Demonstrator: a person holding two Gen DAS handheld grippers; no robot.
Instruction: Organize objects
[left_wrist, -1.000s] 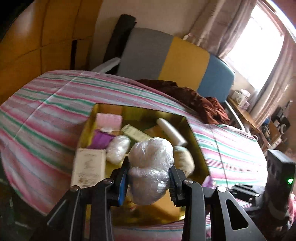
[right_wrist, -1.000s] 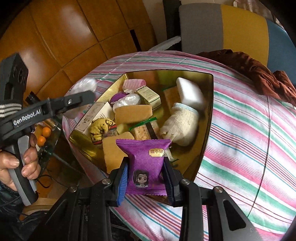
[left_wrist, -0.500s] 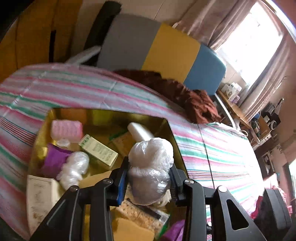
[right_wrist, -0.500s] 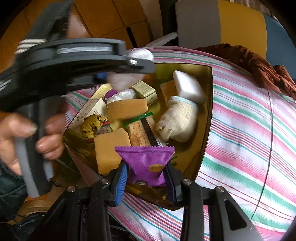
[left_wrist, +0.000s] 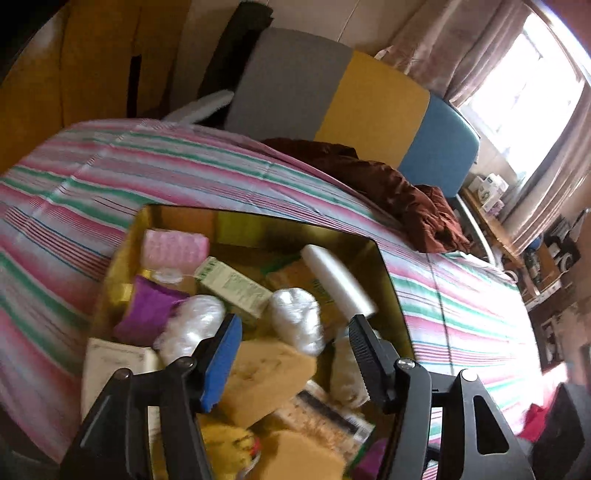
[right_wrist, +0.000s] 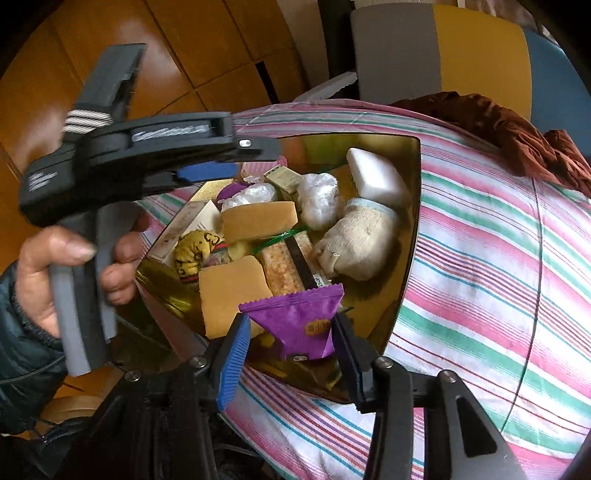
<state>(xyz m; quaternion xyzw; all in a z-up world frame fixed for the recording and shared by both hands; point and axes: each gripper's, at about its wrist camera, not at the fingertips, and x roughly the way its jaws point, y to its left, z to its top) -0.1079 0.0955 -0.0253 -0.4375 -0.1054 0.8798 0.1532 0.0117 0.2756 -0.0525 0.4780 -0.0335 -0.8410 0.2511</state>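
A gold tray (left_wrist: 258, 218) (right_wrist: 413, 221) on the striped bed holds several items. My left gripper (left_wrist: 291, 350) hovers over it, jaws opening, nothing pressed between the pads. The clear plastic-wrapped ball (left_wrist: 295, 317) (right_wrist: 317, 199) lies loose in the tray just beyond the fingertips, beside a white bar (right_wrist: 376, 177). My right gripper (right_wrist: 291, 339) is at the tray's near corner, jaws opening. A purple snack packet (right_wrist: 299, 317) hangs tilted between them, with a gap at the left pad.
In the tray lie tan sponges (right_wrist: 258, 218), a knit glove (right_wrist: 354, 243), a green box (left_wrist: 232, 288) and a second wrapped ball (left_wrist: 192, 328). A brown cloth (left_wrist: 399, 192) lies on the striped cover (right_wrist: 480, 258). A person's hand (right_wrist: 40, 277) holds the left gripper.
The left gripper came in over the tray, opened and let the wrapped ball drop among the items. The right jaws widened and the purple packet tipped forward and slid lower.
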